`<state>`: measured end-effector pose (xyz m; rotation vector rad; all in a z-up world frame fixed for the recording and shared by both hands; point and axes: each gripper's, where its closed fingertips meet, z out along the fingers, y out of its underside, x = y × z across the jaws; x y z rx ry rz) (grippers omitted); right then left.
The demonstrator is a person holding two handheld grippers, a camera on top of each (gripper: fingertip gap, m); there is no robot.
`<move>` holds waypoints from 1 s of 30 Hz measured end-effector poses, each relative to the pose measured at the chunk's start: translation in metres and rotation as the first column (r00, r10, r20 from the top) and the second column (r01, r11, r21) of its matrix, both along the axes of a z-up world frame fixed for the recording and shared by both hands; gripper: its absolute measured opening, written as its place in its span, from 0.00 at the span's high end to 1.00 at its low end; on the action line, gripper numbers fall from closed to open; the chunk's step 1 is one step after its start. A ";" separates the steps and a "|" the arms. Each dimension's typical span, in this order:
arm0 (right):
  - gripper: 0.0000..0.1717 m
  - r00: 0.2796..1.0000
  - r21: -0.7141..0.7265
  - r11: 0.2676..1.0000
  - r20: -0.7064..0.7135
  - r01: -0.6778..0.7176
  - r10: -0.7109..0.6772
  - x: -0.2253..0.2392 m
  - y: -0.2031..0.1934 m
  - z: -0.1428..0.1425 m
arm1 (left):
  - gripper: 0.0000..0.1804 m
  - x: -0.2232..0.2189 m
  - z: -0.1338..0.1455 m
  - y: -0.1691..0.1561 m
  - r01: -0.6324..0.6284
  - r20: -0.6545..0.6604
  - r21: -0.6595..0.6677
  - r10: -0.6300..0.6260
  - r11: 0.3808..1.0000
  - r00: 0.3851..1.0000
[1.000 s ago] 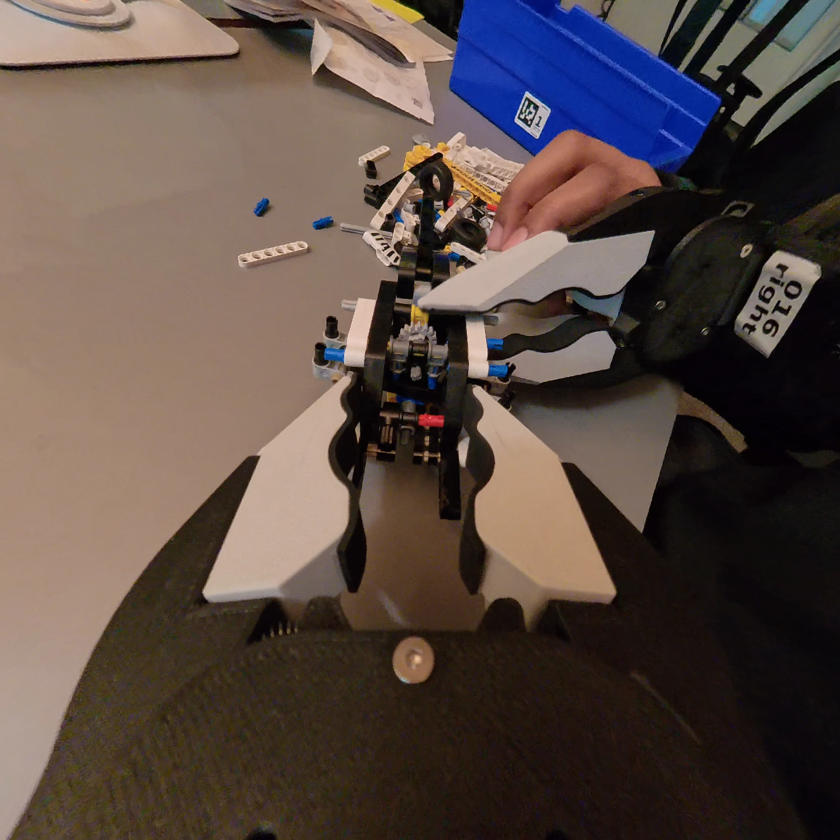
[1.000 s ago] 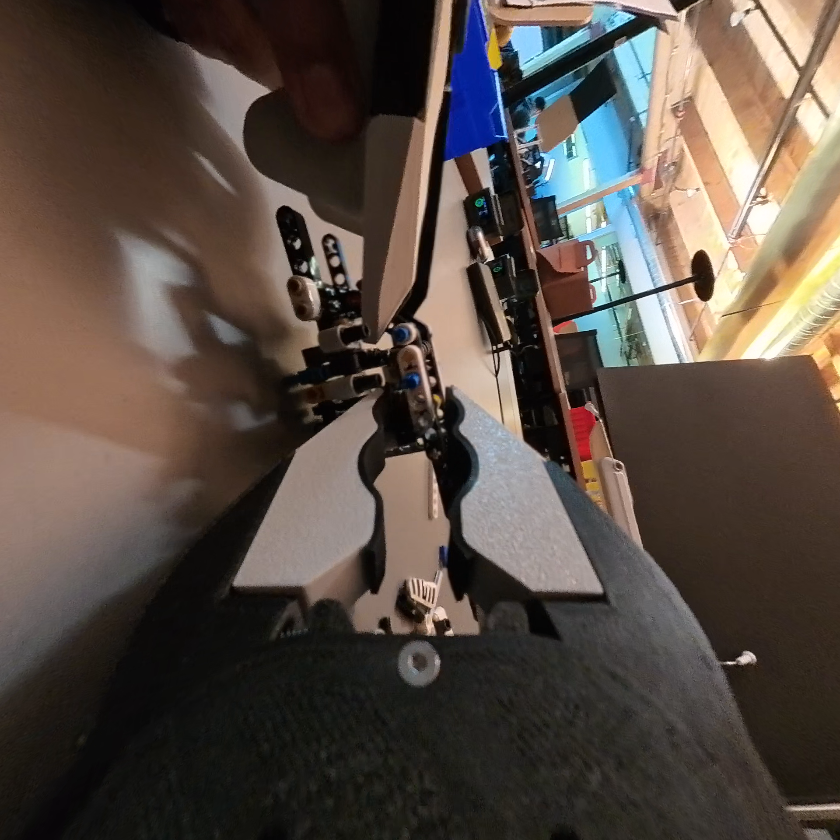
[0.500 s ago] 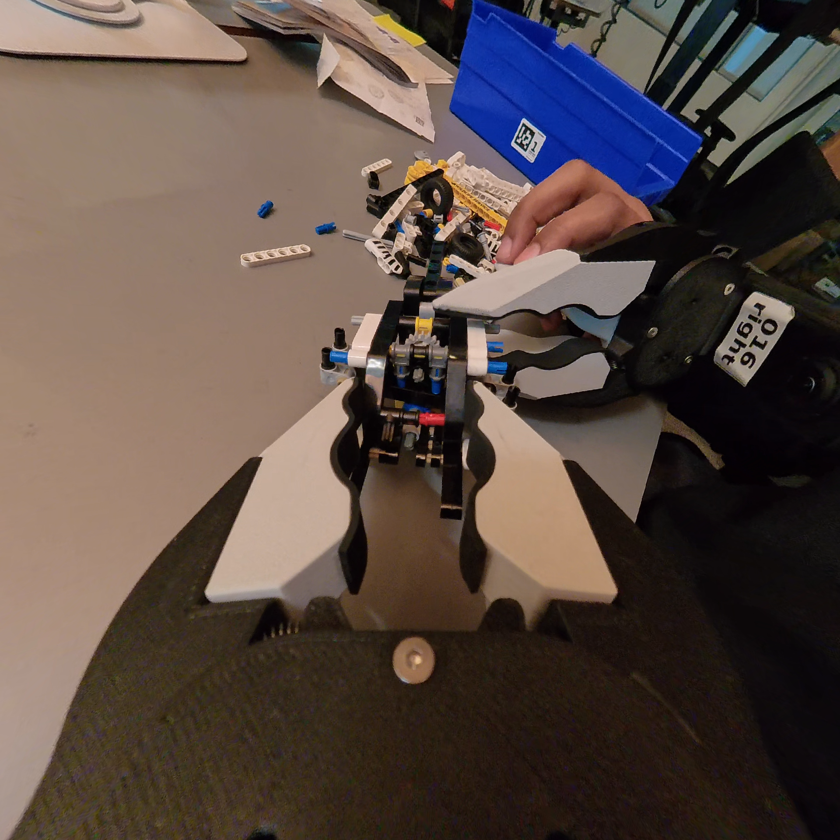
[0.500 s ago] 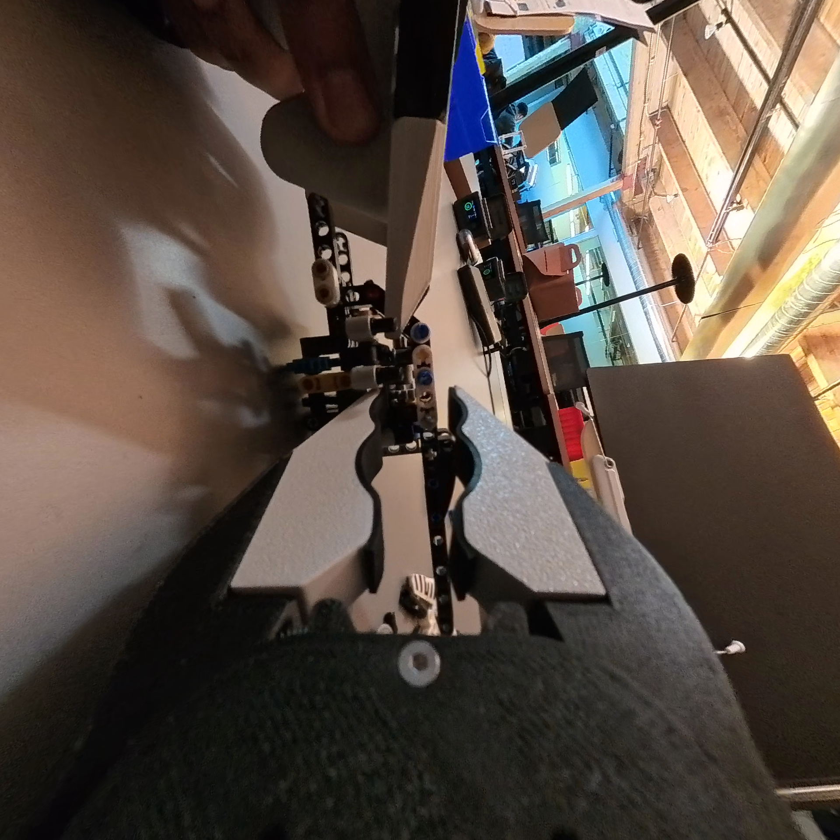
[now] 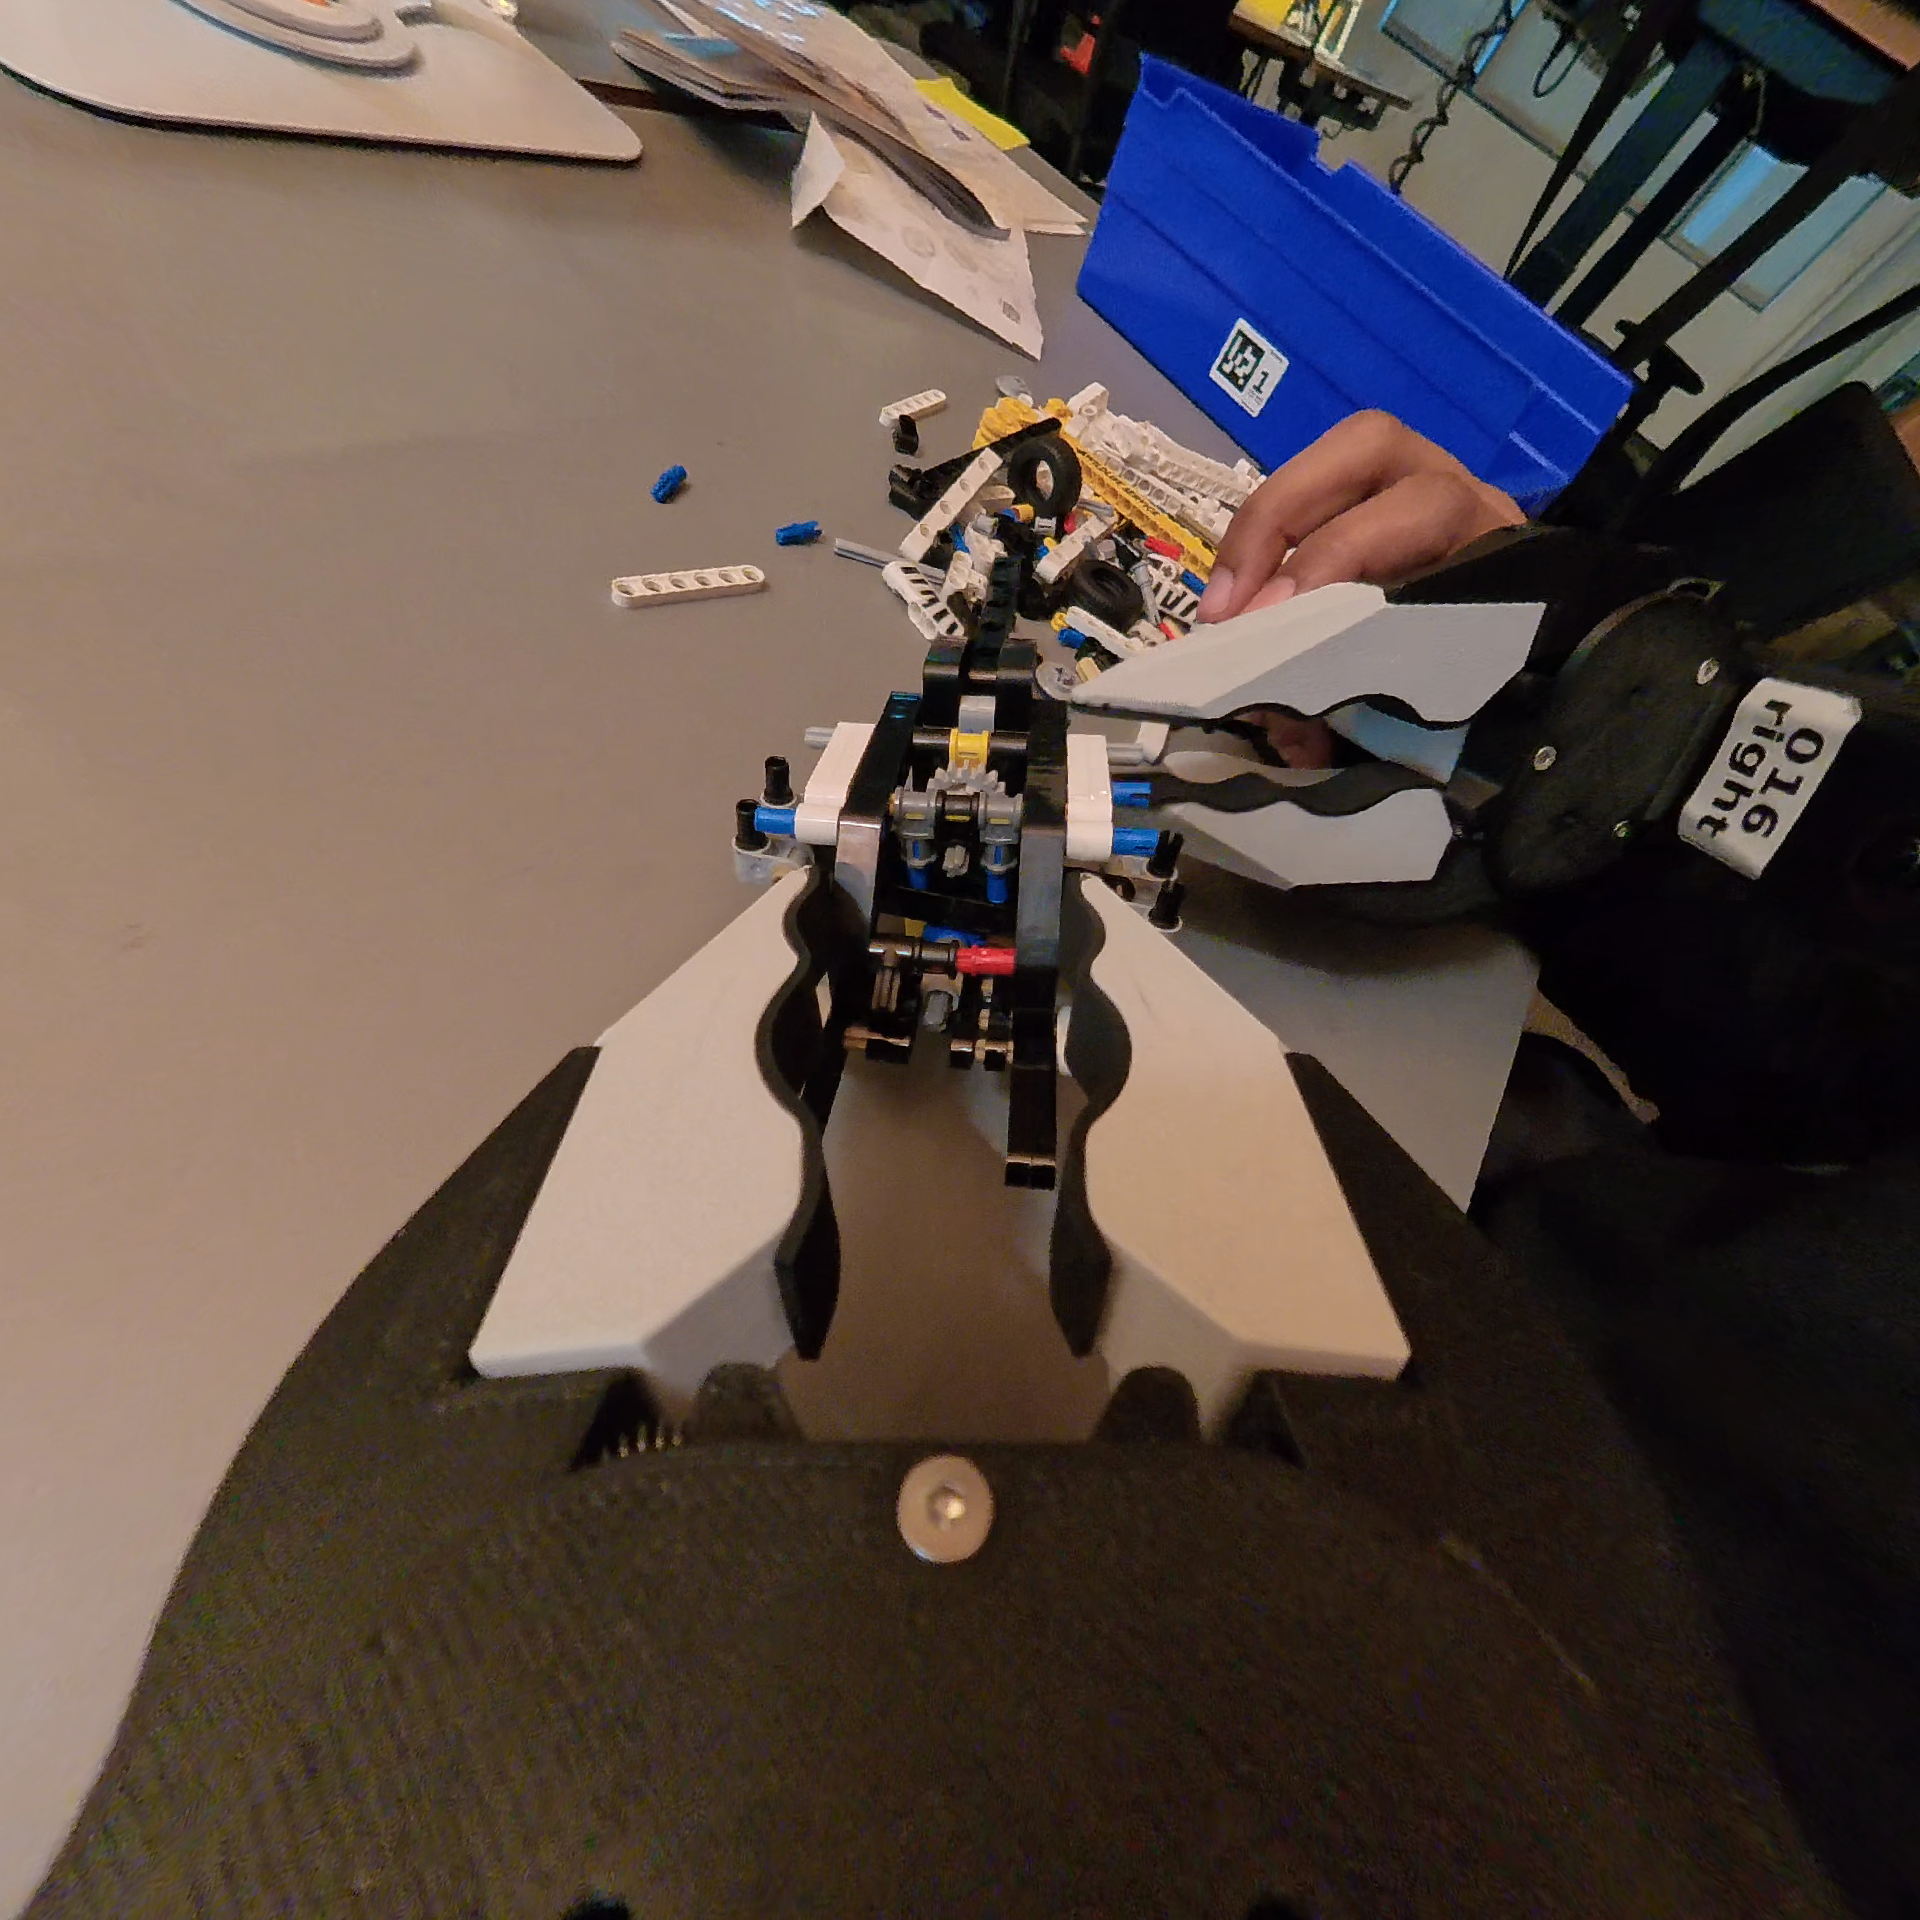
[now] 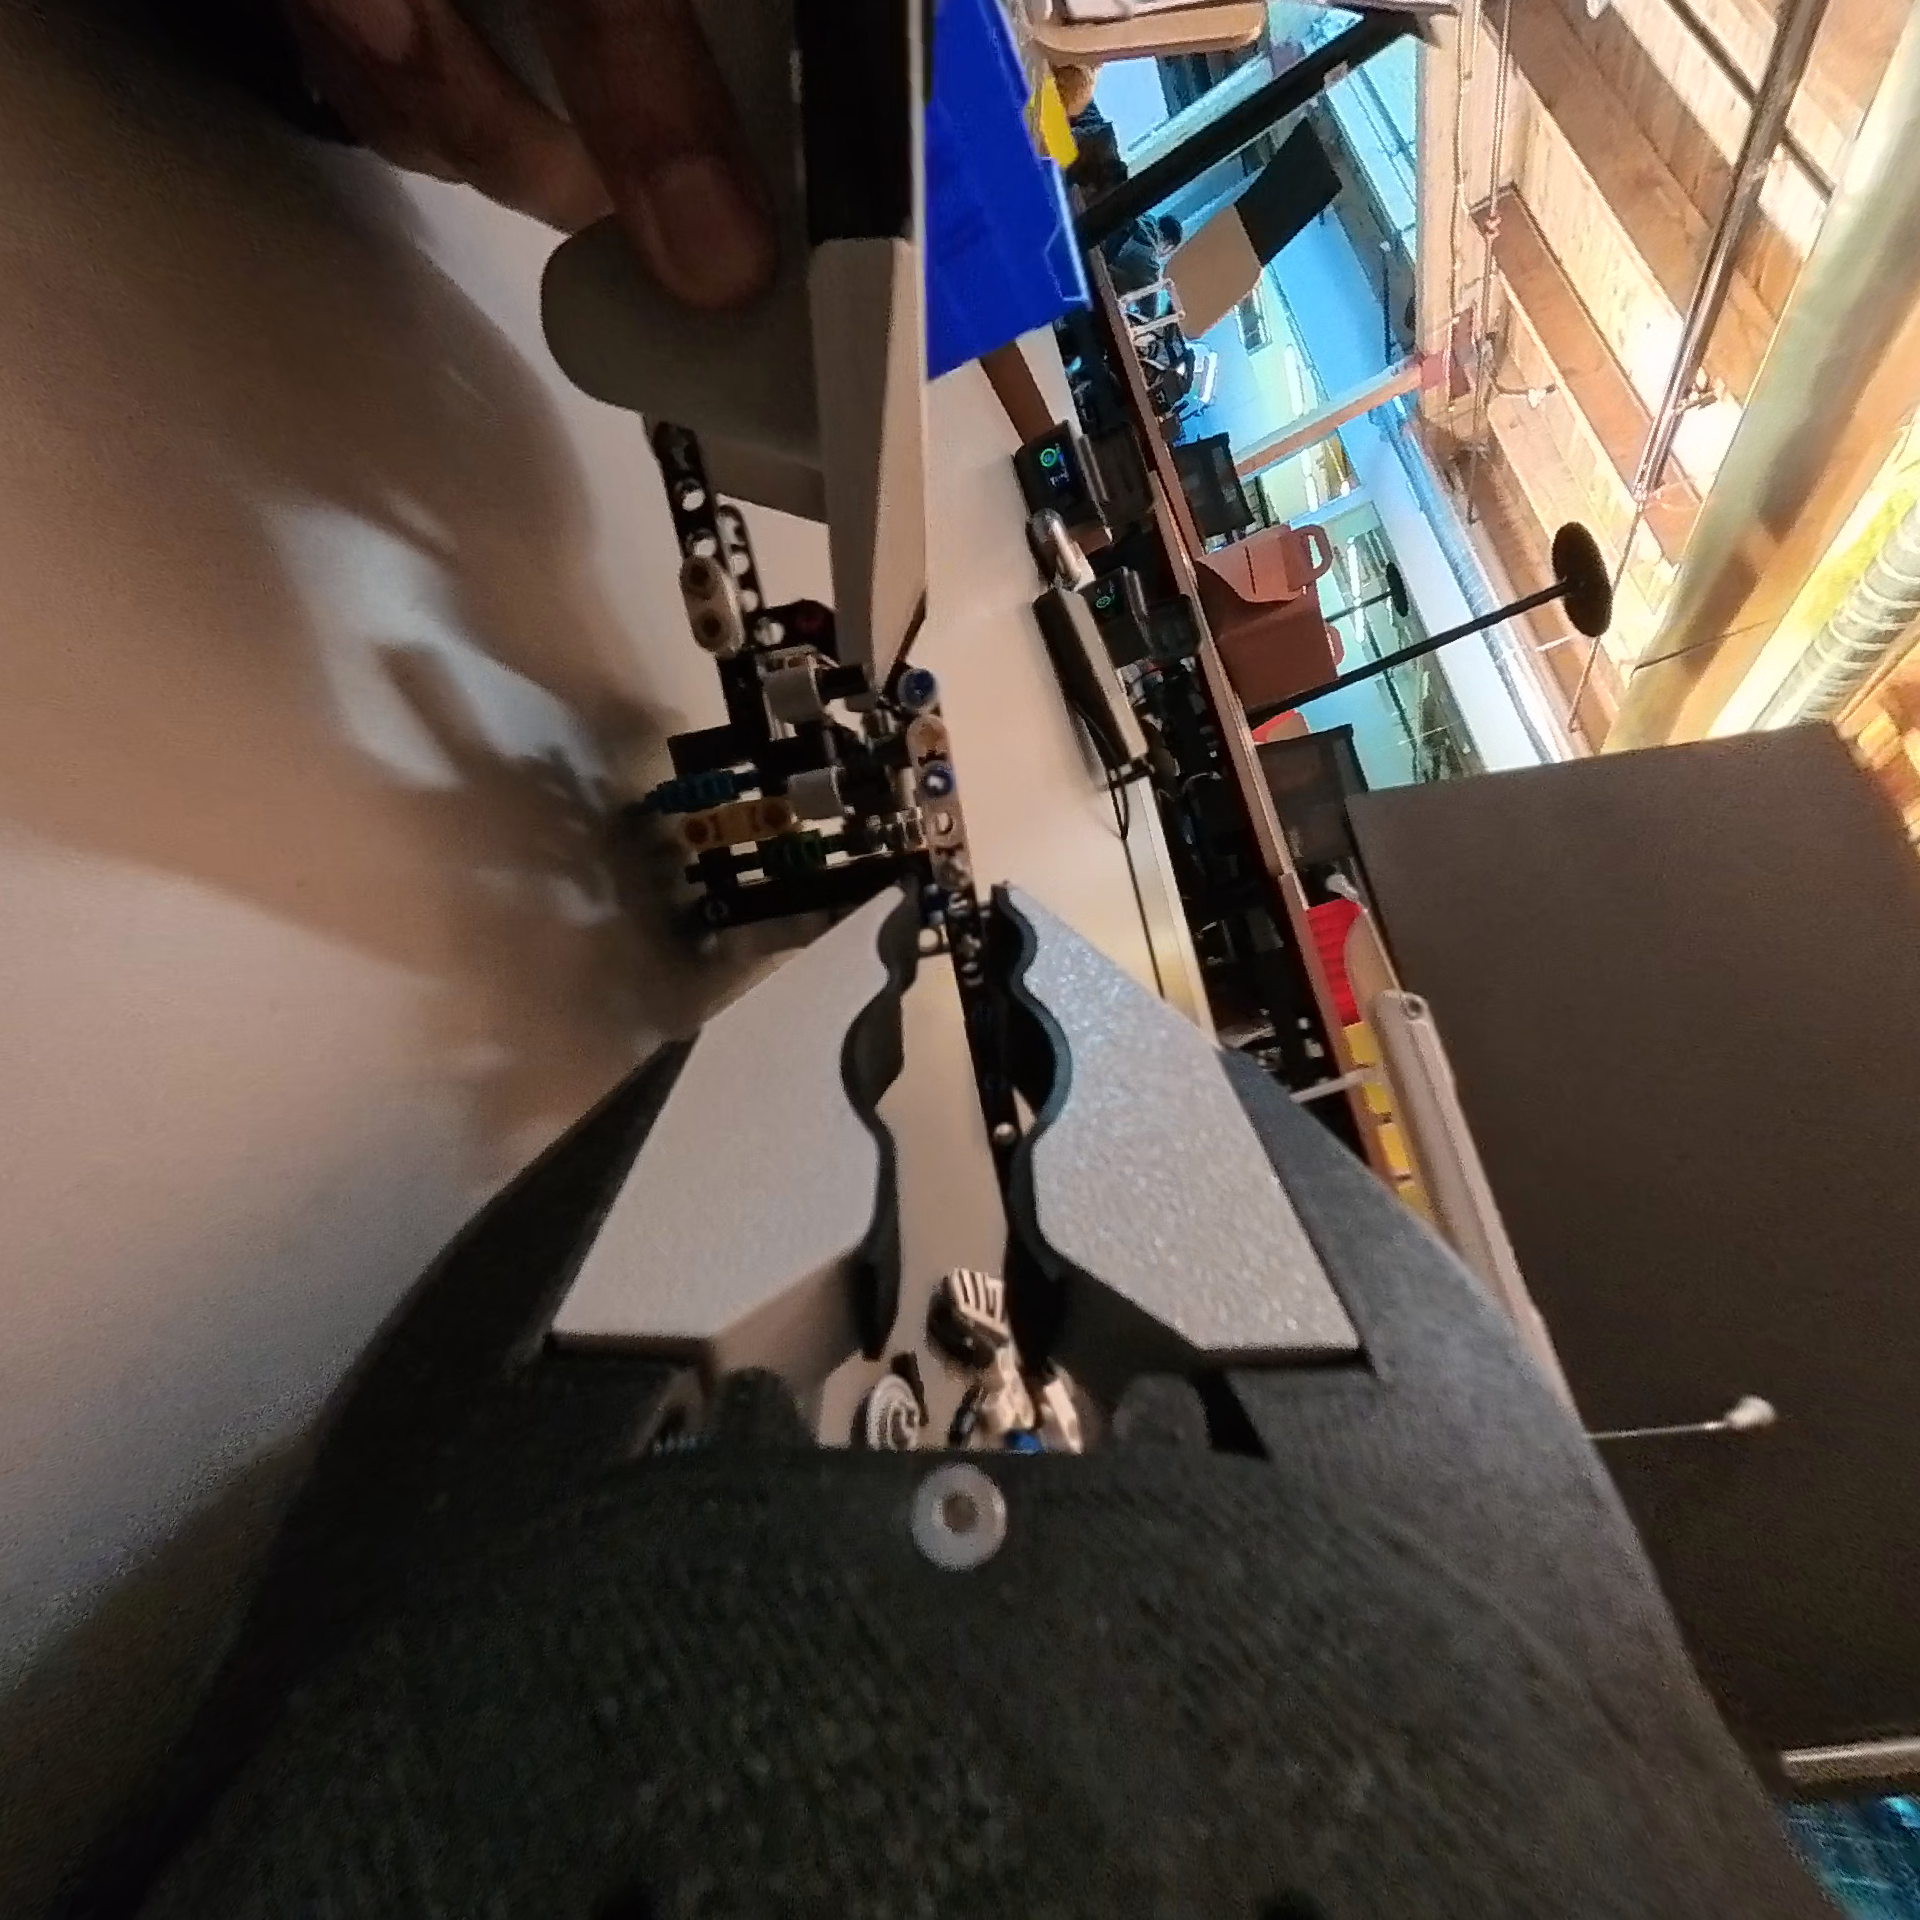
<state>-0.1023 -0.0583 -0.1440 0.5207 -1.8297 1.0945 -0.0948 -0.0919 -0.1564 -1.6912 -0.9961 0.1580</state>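
Black-framed brick assembly (image 5: 956, 852) – grey gear, blue pins – clamped in left gripper (image 5: 948, 914).

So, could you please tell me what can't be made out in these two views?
- Left wrist view: the underside of the brick assembly is hidden by its own frame and the left gripper.
- Right wrist view: the left part of the picture is motion-blurred, so the table there is unreadable.
- Left wrist view: the blue bin's contents are hidden behind its wall.

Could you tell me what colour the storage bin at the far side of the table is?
The bin is blue, clearest in the left wrist view.
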 end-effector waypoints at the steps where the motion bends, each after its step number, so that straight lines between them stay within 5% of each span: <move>1: 0.96 1.000 -0.019 1.000 0.025 0.001 -0.001 0.000 0.001 0.002 | 0.77 0.000 0.000 -0.001 -0.004 -0.001 0.000 0.004 1.000 1.000; 6: 1.00 0.960 -0.167 0.983 0.278 0.080 -0.031 -0.007 0.011 0.018 | 0.76 -0.003 -0.003 -0.006 -0.049 -0.006 -0.039 0.048 0.998 0.999; 11: 0.93 0.682 -0.173 0.965 0.732 0.198 -0.008 0.006 0.012 0.006 | 0.76 -0.003 -0.002 -0.004 -0.062 -0.033 -0.080 0.059 0.995 0.998; 23: 0.93 0.395 -0.153 0.957 0.918 0.248 0.044 0.026 0.001 -0.009 | 0.76 0.003 -0.001 0.004 -0.116 -0.088 -0.164 0.103 0.980 0.991; 30: 0.96 0.352 -0.139 0.955 0.935 0.262 0.040 0.026 0.001 -0.012 | 0.74 0.007 0.006 0.004 -0.143 -0.112 -0.137 0.128 0.980 0.985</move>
